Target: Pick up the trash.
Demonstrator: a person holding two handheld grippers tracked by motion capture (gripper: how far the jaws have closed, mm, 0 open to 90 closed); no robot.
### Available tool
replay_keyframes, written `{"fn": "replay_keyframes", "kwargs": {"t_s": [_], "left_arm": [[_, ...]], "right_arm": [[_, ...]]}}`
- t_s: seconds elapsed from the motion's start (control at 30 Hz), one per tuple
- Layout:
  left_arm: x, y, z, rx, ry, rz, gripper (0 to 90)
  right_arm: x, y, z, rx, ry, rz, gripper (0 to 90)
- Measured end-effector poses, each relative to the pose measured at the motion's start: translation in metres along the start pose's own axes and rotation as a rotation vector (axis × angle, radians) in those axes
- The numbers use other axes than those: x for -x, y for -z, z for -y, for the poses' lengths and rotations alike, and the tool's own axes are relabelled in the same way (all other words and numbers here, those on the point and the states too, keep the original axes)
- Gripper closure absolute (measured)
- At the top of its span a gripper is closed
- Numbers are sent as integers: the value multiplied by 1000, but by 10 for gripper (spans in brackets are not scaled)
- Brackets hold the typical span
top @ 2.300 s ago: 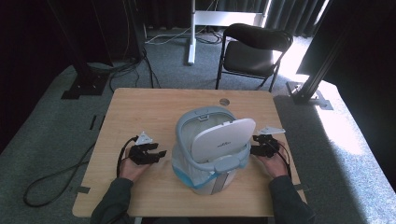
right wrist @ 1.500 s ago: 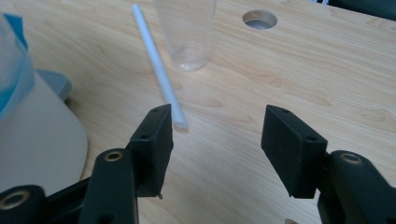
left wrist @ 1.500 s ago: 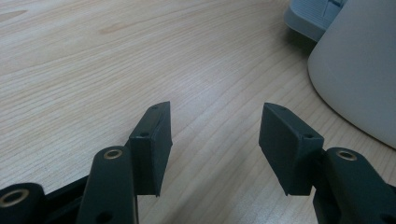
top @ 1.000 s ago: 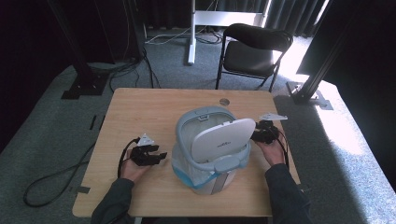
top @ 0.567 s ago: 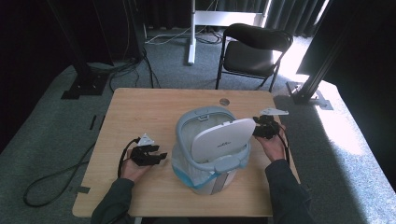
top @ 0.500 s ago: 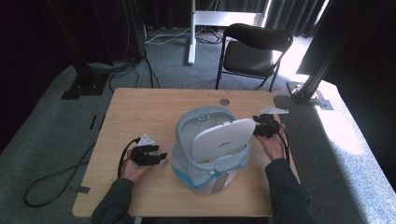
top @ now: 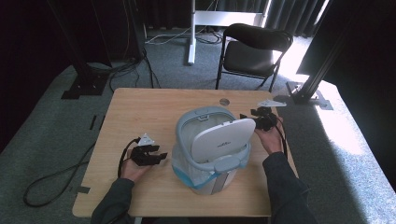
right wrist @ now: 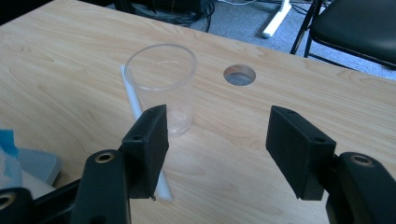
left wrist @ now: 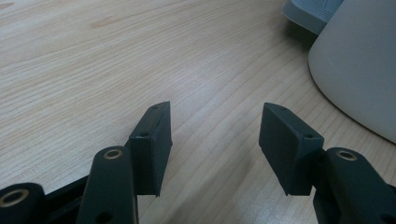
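- Beyond the bin (top: 212, 144), near the desk's (top: 140, 112) far edge, the clear cup (right wrist: 163, 86) is standing upright beside a white straw (right wrist: 133, 102).
- Right claw (right wrist: 215, 154) is hovering spread and empty; it should be centring on the cup before pinching.
- Left claw (left wrist: 215, 140) is resting spread, holding nothing.

bin (top: 212, 144): blocks table middle | cup (right wrist: 163, 88), straw (right wrist: 133, 100): ahead of right jaws, apparently untouched | table (top: 140, 112) left: free
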State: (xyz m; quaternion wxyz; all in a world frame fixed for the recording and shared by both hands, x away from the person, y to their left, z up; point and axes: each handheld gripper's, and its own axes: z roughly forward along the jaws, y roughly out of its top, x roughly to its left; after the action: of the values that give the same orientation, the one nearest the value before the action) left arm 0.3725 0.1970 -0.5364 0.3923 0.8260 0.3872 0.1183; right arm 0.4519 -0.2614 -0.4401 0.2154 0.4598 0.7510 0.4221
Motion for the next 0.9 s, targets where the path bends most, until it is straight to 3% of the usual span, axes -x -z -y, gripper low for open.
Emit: {"fn": "replay_keyframes", "kwargs": {"t_s": [0.9], "left_arm": [[1, -3, 1, -16, -6, 2, 443]], "right_arm": [[-4, -23, -32, 7, -9, -25, 385]]}}
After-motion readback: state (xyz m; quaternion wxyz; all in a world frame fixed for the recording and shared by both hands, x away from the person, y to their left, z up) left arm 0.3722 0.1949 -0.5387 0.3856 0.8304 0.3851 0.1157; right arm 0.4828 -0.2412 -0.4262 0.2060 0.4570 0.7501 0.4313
